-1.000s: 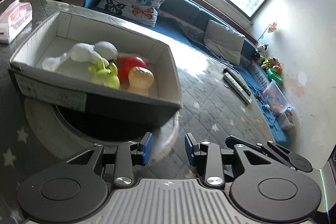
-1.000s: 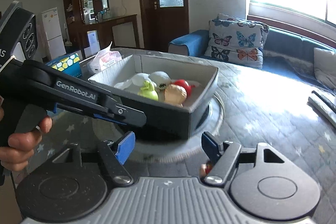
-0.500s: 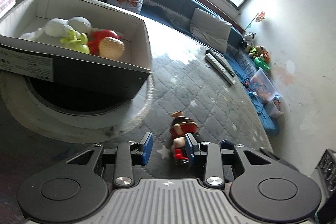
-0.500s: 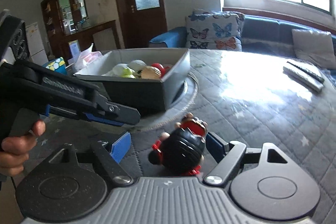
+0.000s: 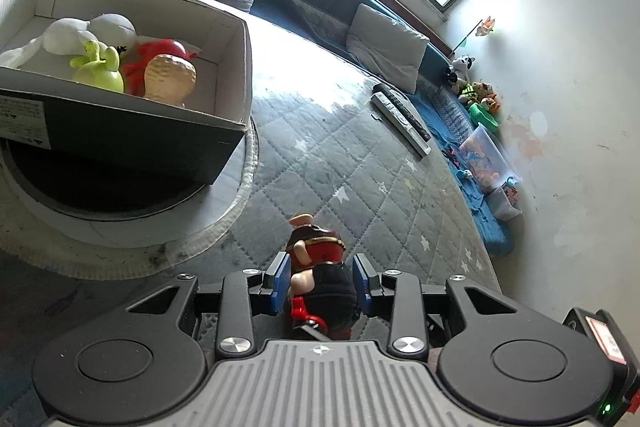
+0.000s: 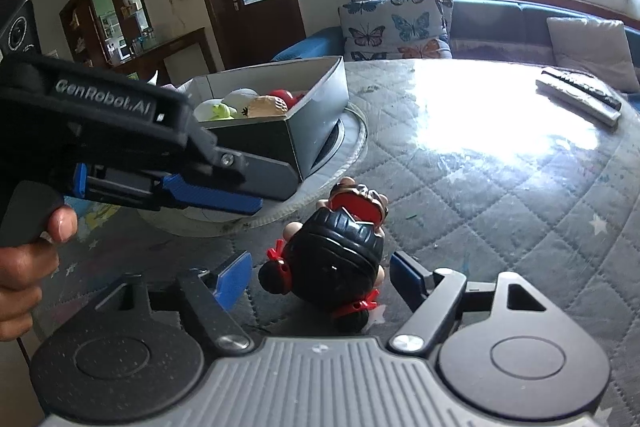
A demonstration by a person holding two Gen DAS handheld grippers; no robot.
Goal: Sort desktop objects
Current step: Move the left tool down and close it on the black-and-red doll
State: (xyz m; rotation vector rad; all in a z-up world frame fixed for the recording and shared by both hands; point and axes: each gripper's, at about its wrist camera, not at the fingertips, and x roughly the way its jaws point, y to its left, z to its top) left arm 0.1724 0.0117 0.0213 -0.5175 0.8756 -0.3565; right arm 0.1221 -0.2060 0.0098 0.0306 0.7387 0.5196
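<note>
At far left we see the cardboard box [image 5: 224,99], sitting on a round white base [image 5: 224,223] on the quilted desk [image 5: 360,163], already holding a white plush [image 5: 80,33], a green toy [image 5: 100,71], a red toy [image 5: 160,53] and a tan peanut-shaped toy [image 5: 170,79]. Moving right, the left hand-held gripper [image 5: 320,283] has its blue pads [image 5: 280,281] spread on either side of the doll figure [image 5: 320,267]; we can't tell if they touch it, and no squeeze shows. The figure lies on the desk just in front of the box base, black rounded head toward the cameras, red-and-brown body pointing away. From the right wrist view, the right hand-held gripper [image 6: 320,277] also stands wide apart, pads flanking the figure [image 6: 336,251] with clear gaps. We judge the figure to be hard glossy plastic or vinyl, light, stiff, a bit slippery on the domed head, not very fragile. Best hold, we think, is across the torso or the head's widest flanks, not the small red hair ties [image 6: 276,255] or thin limbs. Farther right, two remotes [image 5: 400,115] lie on the desk, well apart.
</note>
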